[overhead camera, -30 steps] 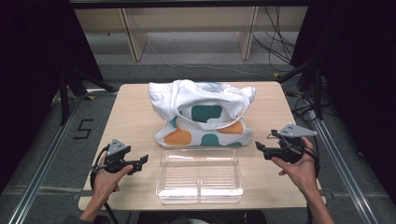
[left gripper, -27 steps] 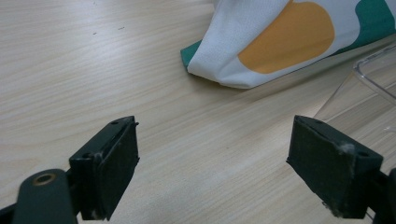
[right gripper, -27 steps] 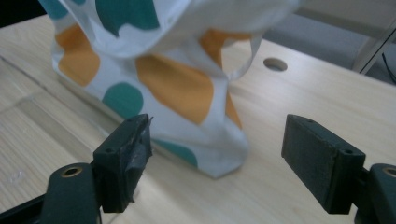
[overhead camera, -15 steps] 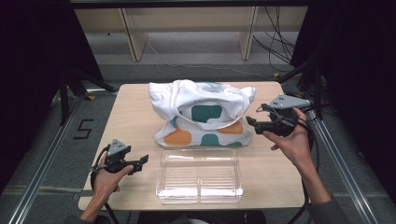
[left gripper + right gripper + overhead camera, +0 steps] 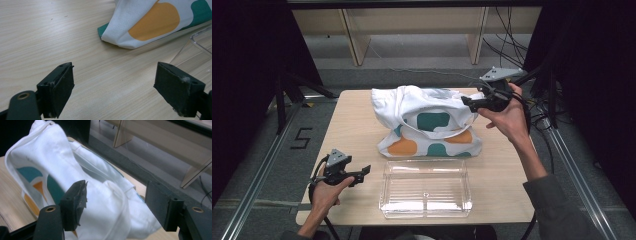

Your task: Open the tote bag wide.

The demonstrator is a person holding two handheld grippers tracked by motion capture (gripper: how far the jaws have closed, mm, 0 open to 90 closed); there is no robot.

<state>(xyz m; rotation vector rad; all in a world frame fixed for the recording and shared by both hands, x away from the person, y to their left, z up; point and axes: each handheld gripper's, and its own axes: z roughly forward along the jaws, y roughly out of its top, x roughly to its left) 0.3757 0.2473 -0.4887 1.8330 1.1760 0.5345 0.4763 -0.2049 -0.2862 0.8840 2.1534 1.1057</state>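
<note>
Pale wood makes up the table (image 5: 357, 120), which stands on a grey floor with a wooden shelf frame (image 5: 412, 30) at the far side and dark curtains to the left and right. A white cloth bag (image 5: 427, 125) with teal and orange patches sits slumped at the middle of the table, its mouth open toward the top. Just near of it lies a clear plastic tray (image 5: 426, 189), close to the near edge.

At the bag's far right corner the right gripper (image 5: 472, 102) is held above the table, pointing left at the bag's upper rim. Its jaws have just been closing but stand apart, with a fold of the white rim between them and neither pad pressing on it.

Well apart, at the near left, the left gripper (image 5: 366, 171) rests low over the table, pointing right toward the tray. Its jaws are spread wide over bare wood.
</note>
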